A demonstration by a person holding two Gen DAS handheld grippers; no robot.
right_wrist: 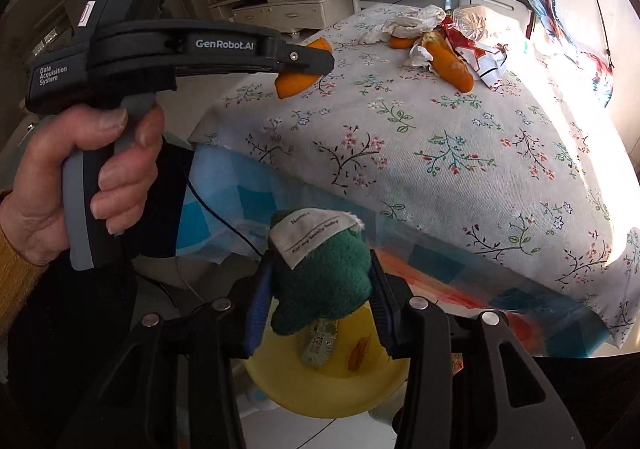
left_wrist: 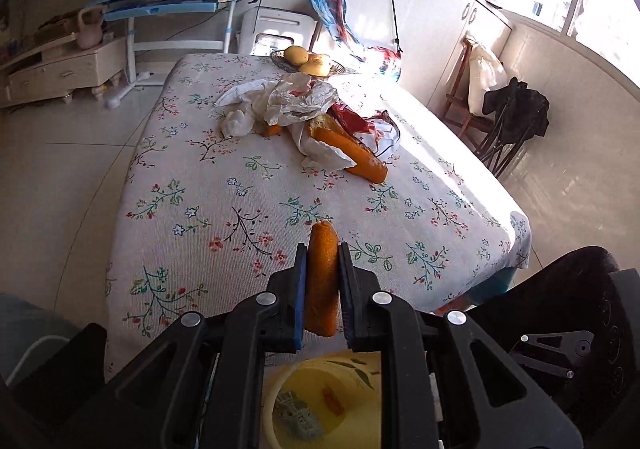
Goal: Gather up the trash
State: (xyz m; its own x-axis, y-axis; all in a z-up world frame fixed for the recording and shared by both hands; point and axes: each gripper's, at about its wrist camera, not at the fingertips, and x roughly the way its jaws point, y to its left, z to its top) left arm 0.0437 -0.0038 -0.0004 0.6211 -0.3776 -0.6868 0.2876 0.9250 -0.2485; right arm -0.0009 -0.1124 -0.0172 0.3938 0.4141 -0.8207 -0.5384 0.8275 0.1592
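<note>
Holding an orange peel clamped between my left gripper's pads, I have it over the near edge of the table, with the yellow bin showing just below and behind the fingers. My right gripper is squeezed on a green cloth with a white label, and that one hangs right above the bin, which already has a small wrapper and an orange scrap in it.

To drop well, I think each piece should be fully over the bin's mouth before I let go. The cloth looks ready. The peel seems to sit further toward the table than the bin's centre, so I would draw it back first. It is stiff and curved, so it may bounce off the rim.

Beyond the bin, on the table's far half, lie more peel, crumpled paper and a red-and-white wrapper.
</note>
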